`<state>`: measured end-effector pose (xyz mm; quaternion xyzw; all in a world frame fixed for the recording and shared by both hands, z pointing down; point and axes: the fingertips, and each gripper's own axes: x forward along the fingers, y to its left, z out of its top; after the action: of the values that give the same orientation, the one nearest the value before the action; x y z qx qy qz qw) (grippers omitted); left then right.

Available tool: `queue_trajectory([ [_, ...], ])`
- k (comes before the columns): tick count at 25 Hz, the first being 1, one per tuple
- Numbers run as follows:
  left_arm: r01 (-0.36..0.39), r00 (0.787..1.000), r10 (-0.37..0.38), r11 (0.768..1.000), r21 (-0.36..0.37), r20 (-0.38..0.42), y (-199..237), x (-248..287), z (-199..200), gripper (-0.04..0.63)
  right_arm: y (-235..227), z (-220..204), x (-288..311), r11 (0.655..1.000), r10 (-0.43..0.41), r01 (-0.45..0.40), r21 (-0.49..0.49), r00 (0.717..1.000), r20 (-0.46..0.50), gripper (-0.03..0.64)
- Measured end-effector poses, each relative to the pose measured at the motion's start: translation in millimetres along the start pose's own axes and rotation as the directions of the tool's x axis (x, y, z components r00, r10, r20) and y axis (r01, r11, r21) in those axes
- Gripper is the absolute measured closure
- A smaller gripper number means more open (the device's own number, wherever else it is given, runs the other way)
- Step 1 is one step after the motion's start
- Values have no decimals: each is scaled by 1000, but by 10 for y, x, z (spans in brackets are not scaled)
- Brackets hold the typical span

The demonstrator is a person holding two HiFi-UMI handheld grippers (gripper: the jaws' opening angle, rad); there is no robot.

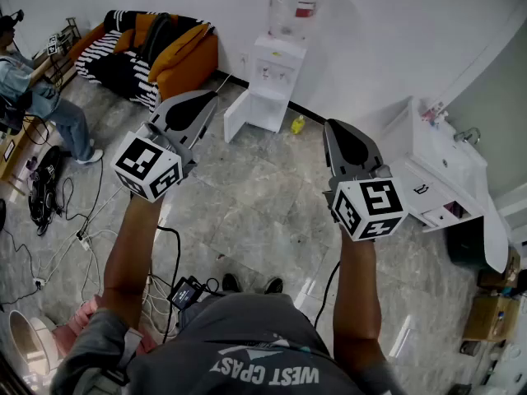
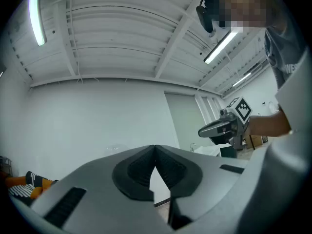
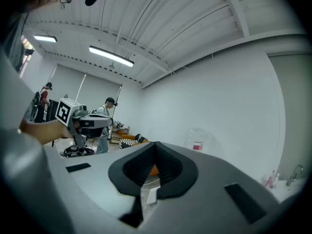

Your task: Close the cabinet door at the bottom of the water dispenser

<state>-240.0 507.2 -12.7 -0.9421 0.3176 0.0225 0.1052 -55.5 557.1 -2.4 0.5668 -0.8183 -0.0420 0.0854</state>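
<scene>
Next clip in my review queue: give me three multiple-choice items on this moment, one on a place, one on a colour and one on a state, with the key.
1. Where does the water dispenser stand?
A. Against the white wall, between the sofa and the sink
B. Right at the person's feet
C. On top of the sofa

2. What colour are the plain cushions on the sofa?
A. Green
B. Orange
C. Blue

3. What state is the cabinet door at the bottom of the water dispenser in?
A. Shut flush
B. Missing
C. Swung open

Key:
1 A: the head view shows it backed against the wall, with the sofa to its left and the sink to its right.
2 B: they are orange, next to black-and-white stripes.
3 C: the white panel stands out from the base at an angle.
</scene>
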Motion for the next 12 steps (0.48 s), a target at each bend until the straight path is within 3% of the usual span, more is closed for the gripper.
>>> queue_trajectory([
  [12, 5, 1000, -5, 1000, -17, 5, 93, 67, -220, 579, -82, -72, 154, 1000, 3, -3, 18, 1000, 12, 589],
])
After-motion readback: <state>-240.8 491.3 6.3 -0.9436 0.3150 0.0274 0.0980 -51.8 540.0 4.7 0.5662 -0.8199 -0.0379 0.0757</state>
